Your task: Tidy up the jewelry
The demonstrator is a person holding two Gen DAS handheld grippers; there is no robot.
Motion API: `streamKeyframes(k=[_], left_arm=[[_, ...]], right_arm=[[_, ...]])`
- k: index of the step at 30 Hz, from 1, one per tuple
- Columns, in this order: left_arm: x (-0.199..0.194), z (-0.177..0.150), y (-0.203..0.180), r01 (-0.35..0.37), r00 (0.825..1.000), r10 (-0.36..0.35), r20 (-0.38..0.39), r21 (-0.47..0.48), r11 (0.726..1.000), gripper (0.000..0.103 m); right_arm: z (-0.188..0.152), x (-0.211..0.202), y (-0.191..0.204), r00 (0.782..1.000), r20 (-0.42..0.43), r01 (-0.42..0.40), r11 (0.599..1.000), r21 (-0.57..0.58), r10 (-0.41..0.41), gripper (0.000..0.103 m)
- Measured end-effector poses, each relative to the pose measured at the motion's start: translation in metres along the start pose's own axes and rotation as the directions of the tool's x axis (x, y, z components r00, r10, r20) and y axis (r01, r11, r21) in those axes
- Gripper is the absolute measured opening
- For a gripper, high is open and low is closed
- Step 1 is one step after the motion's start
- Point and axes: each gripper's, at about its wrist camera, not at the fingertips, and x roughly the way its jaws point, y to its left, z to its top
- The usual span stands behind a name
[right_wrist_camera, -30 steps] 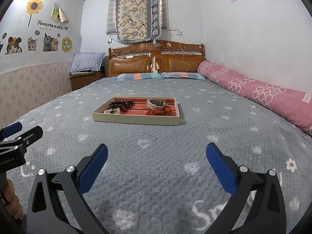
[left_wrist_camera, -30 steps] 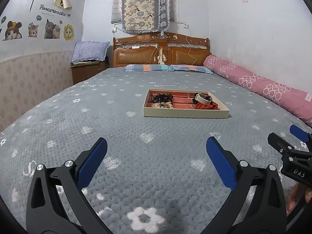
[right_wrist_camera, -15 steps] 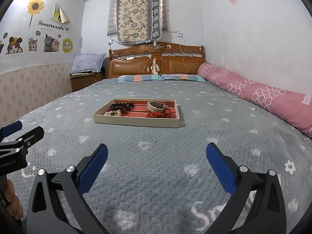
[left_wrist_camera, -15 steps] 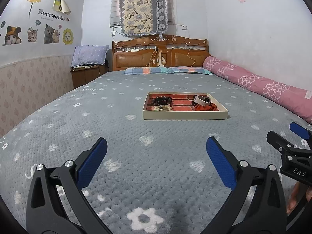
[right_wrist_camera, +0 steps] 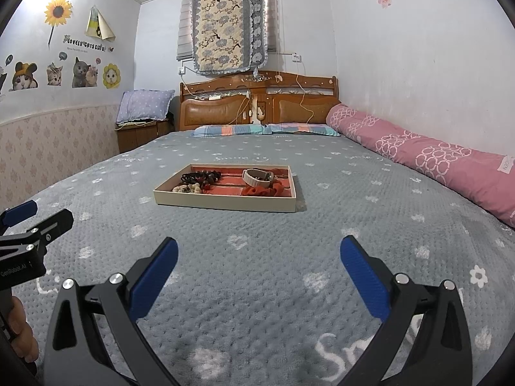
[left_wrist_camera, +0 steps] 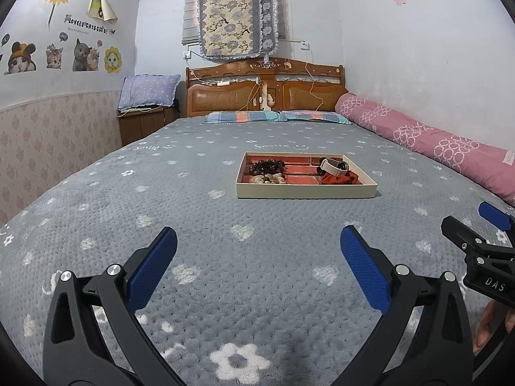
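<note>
Bedspread lies bare between both released grippers, left gripper and right gripper, and tray; tray contents perhaps beads.

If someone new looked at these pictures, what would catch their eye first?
Probably the shallow tray lying alone mid-bed on the grey flowered blanket, holding dark beads, a pale watch band and a red scrunchie. Next, the open, empty left gripper and right gripper in the foreground.
</note>
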Motion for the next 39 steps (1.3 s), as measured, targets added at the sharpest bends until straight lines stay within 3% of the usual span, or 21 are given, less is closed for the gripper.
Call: streamKeyframes(k=[39], left_arm=[[-0.0082, 0.0062, 0.0023, -0.007, 1.000, 0.007, 0.011, 0.006, 1.000, 0.098]], right_arm=[[0.0072, -0.0017, 0.0002, 1.000, 0.005, -0.002, 1.000, -0.001, 0.002, 0.099]])
